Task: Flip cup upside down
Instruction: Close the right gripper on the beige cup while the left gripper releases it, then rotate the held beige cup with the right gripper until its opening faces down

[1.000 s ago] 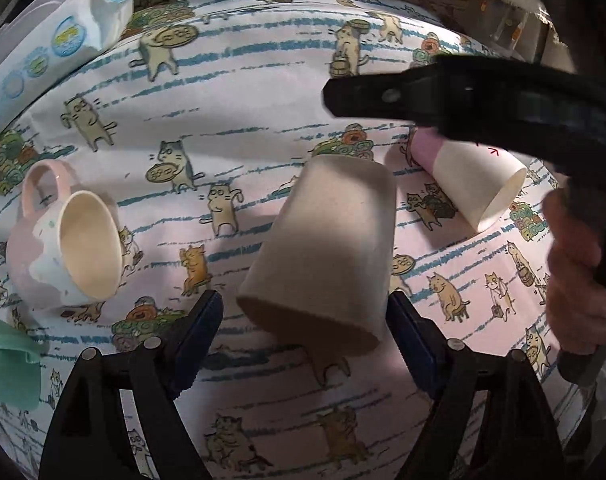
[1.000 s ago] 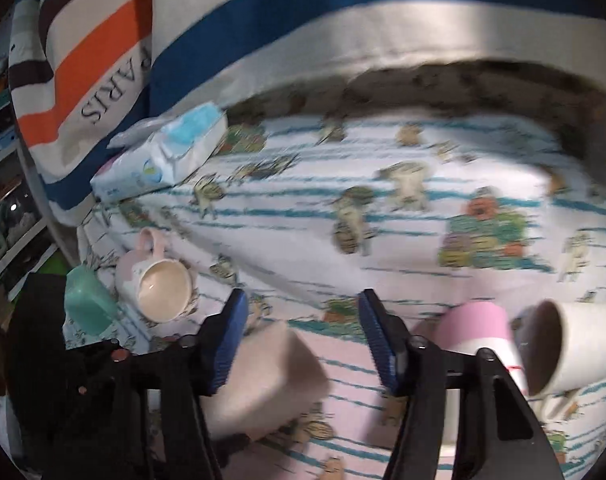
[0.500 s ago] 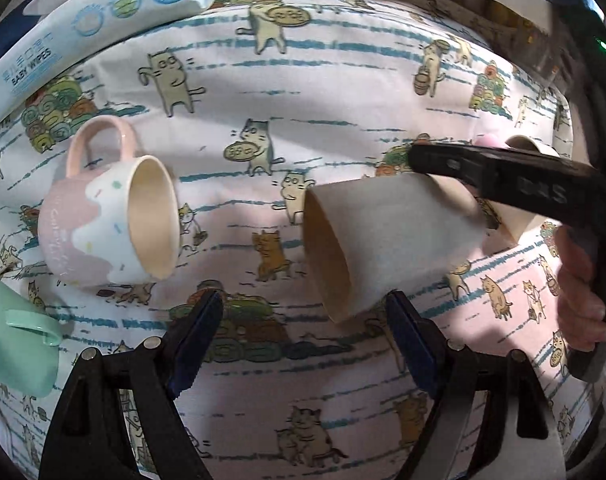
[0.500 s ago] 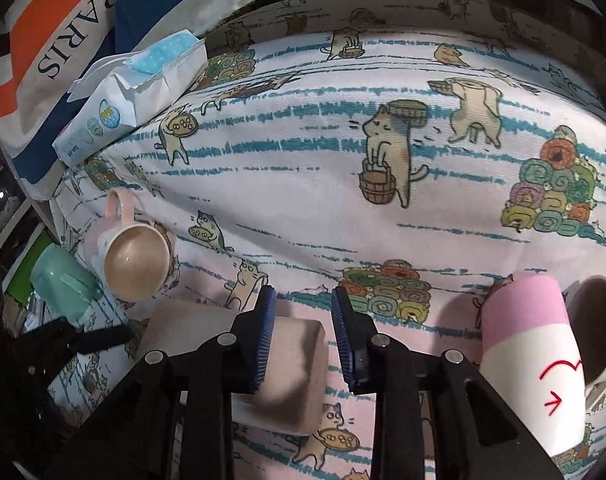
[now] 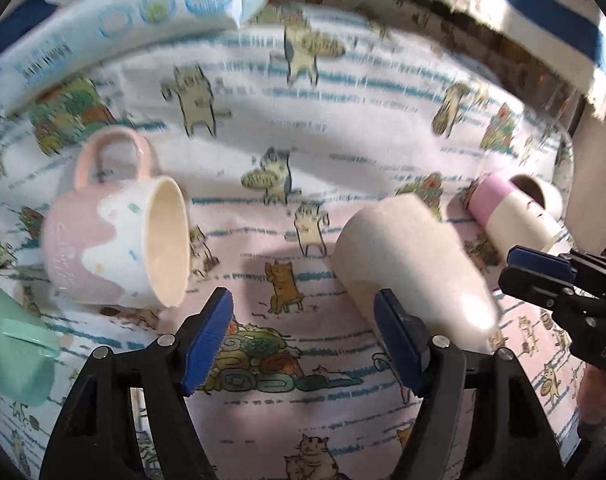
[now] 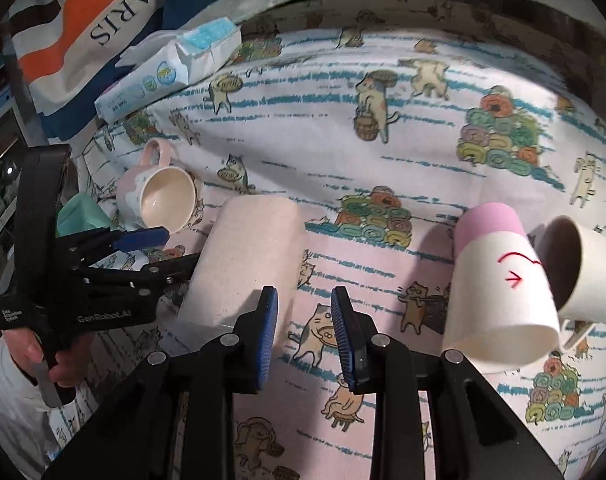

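The plain beige cylindrical cup [image 6: 247,260] lies on its side, centre-left of the right-wrist frame. Left gripper [image 5: 303,344] spread wide, empty; right gripper [image 6: 303,336] slightly parted, holding nothing.

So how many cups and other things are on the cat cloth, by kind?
Mugs with handles: 2, pink and white mug, cream mug
Handleless cups: 2, beige cup, pink and white paper cup
Mint green cup, handle unclear: 1
Wet wipes packs: 1
Total: 6
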A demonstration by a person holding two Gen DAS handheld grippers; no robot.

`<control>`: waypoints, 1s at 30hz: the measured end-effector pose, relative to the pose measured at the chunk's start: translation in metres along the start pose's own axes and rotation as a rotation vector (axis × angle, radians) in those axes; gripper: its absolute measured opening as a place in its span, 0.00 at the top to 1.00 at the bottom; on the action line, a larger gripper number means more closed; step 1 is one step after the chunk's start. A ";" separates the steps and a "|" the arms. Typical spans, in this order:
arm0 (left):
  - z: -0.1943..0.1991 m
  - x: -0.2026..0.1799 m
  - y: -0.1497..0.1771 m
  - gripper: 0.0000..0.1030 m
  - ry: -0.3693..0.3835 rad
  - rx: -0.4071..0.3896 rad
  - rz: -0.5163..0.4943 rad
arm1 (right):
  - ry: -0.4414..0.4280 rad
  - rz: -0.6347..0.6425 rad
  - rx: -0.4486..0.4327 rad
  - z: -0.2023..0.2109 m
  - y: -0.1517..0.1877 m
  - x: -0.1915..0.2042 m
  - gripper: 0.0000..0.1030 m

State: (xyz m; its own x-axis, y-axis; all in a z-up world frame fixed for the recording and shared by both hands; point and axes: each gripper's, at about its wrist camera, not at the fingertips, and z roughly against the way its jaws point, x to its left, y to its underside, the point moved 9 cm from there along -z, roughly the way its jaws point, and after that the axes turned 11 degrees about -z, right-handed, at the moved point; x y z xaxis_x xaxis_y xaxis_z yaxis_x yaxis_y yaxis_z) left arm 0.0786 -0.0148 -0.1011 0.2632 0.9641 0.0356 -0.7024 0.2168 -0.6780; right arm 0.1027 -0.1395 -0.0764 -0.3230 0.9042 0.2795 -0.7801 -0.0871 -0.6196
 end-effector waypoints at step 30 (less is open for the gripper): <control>0.100 0.053 -0.016 0.01 -0.228 -0.509 0.078 | 0.060 0.149 -0.160 -0.005 0.018 0.066 0.04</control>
State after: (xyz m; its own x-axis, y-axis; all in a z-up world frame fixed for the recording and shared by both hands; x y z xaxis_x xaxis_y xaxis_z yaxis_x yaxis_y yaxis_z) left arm 0.0374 0.0485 -0.0148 0.0338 0.9953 0.0906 -0.2915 0.0966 -0.9517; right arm 0.0705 -0.0793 -0.0730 -0.3924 0.9098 0.1352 -0.6299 -0.1587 -0.7603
